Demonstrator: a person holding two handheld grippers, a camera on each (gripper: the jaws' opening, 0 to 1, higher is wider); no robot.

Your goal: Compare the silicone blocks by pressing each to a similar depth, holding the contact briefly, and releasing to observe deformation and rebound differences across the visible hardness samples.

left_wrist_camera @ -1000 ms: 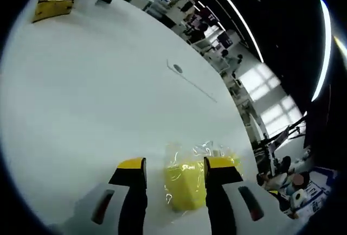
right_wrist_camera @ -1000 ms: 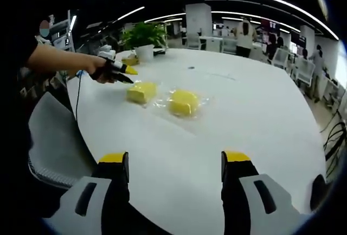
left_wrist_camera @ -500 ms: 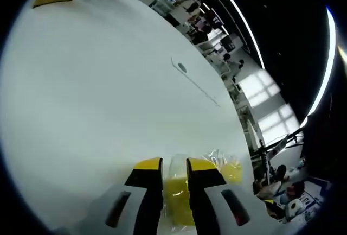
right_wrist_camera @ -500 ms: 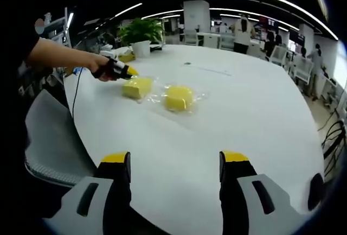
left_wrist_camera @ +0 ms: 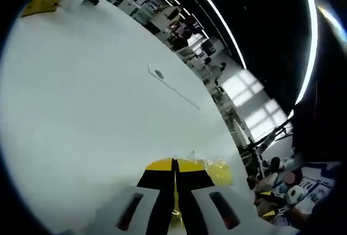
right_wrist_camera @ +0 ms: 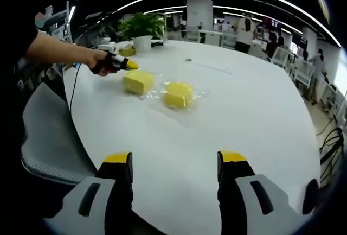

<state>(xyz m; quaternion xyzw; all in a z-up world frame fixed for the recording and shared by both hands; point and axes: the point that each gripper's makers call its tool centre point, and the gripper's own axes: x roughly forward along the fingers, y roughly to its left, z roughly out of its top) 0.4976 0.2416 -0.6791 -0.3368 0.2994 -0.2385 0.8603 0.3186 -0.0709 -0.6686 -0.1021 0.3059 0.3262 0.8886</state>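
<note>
Two yellow silicone blocks in clear wrap lie side by side on the white table [right_wrist_camera: 244, 110]: the left block [right_wrist_camera: 137, 81] and the right block [right_wrist_camera: 178, 94]. In the right gripper view, a hand holds my left gripper [right_wrist_camera: 129, 66] with its yellow tips at the left block's far left edge. In the left gripper view, my left gripper [left_wrist_camera: 174, 164] has its jaws shut tip to tip. Yellow block material [left_wrist_camera: 219, 172] shows just beside and under them. My right gripper [right_wrist_camera: 173, 159] stands open low over the table's near side, with nothing between its fingers.
A potted plant [right_wrist_camera: 142, 29] in a white pot and a yellow object [left_wrist_camera: 38, 4] stand at the table's far end. A grey chair [right_wrist_camera: 49, 132] sits at the table's left edge. A round port [right_wrist_camera: 188, 59] is set in the tabletop. Desks and people fill the background.
My left gripper's jaws have closed from wide open to shut over the left block. The right gripper stays open and its view has shifted only slightly.
</note>
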